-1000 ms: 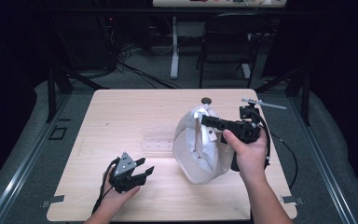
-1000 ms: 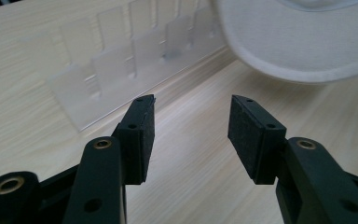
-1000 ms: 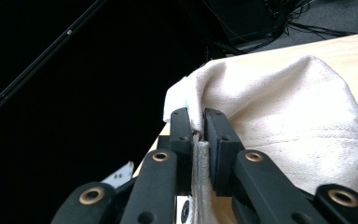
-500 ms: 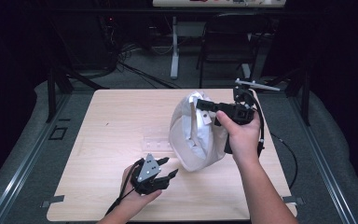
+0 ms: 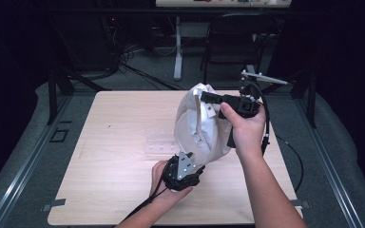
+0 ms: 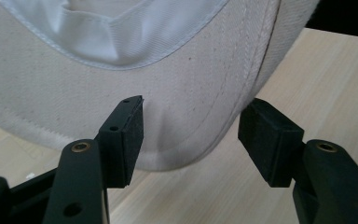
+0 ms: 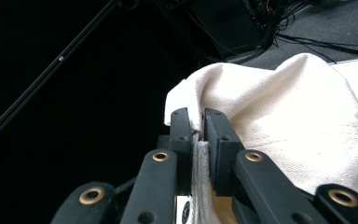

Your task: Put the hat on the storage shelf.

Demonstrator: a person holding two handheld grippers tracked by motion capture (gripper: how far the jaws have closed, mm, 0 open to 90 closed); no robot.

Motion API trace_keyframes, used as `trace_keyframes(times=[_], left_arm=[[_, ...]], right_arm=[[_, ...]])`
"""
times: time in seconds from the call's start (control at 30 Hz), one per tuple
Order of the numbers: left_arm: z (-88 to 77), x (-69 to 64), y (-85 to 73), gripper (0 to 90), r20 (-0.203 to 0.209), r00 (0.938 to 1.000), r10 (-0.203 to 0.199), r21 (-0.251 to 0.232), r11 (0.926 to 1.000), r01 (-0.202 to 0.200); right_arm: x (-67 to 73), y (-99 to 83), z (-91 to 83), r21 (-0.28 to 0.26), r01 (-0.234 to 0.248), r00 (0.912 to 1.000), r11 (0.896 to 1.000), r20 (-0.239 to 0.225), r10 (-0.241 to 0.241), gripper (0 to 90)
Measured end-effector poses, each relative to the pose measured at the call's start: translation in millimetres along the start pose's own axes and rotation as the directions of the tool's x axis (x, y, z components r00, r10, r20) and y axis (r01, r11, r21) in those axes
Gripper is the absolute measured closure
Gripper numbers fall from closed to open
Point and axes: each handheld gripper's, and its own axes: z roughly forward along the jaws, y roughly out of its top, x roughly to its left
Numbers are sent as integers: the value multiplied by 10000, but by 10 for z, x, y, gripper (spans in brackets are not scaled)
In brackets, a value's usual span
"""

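An off-white cloth cap (image 5: 199,130) hangs over the right half of the wooden table (image 5: 114,142). My right gripper (image 5: 206,98) is shut on a fold at its top. In the right gripper view the fabric (image 7: 284,107) is pinched flat between the right gripper (image 7: 198,126) pads. My left gripper (image 5: 193,170) sits just under the cap's lower edge. In the left gripper view the left gripper (image 6: 191,135) jaws have just been opening. The stitched rounded edge of the cap (image 6: 168,60) lies just beyond the pads (image 6: 133,135), and nothing is pressed.
A small clear plastic piece (image 5: 159,145) lies flat near the table's middle, left of the cap. Behind the table are a chair (image 5: 233,47), a white stand and tangled cables on a dark floor. Dark metal rails run along both sides.
My left gripper has travelled right across the front of the table to the cap's lower edge, and its jaws stand wider. My right gripper has lifted the cap a little.
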Motion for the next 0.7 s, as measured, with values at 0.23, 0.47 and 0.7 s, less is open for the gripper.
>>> trace_keyframes(times=[0.23,0.47,0.7], left_arm=[[69,4,38,529,-918,9957,153,144,9998,-140],[-38,249,21,714,-879,9955,-354,33,9994,359],[-106,466,32,777,-558,9959,-713,-71,9974,710]], right_arm=[[6,-2,-8,-91,-35,10000,10000,-47,35,825],[19,13,-31,-86,52,10000,9999,-34,-53,825],[52,-7,23,71,181,9998,9998,-12,-181,825]])
